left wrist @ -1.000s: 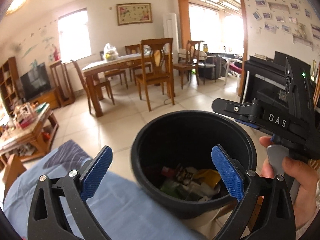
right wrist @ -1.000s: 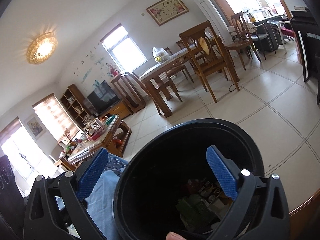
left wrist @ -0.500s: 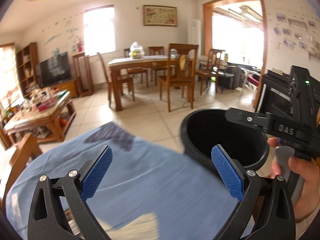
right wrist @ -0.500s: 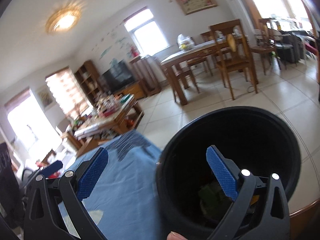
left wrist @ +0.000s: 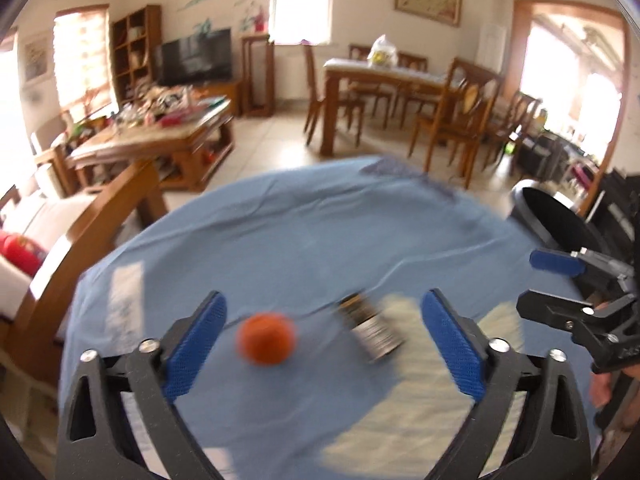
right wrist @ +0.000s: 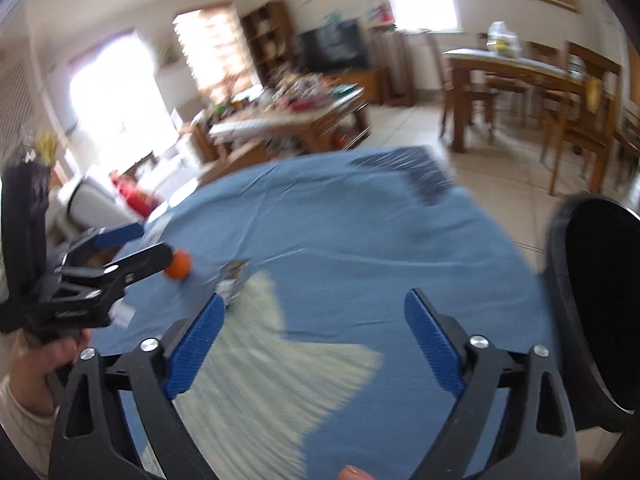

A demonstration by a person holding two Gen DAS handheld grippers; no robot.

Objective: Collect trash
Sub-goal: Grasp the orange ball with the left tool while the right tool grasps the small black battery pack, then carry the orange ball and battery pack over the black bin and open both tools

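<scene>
An orange ball-like piece (left wrist: 265, 338) and a small dark can lying on its side (left wrist: 371, 333) rest on the blue cloth (left wrist: 304, 240) of the table. My left gripper (left wrist: 324, 344) is open and empty, just above them. They also show in the right wrist view, the orange piece (right wrist: 179, 265) and the can (right wrist: 235, 280). My right gripper (right wrist: 312, 344) is open and empty over the cloth, right of the can. The black trash bin (left wrist: 556, 216) stands off the table's right edge; it also shows in the right wrist view (right wrist: 600, 280).
A pale sunlit patch (right wrist: 260, 364) lies on the cloth. A wooden armrest (left wrist: 92, 232) and sofa are to the left. A cluttered coffee table (left wrist: 160, 136) and a dining table with chairs (left wrist: 400, 92) stand beyond on the tiled floor.
Both grippers have swung left, away from over the bin and onto the blue cloth. The orange piece and the can have come into view. Both stay open.
</scene>
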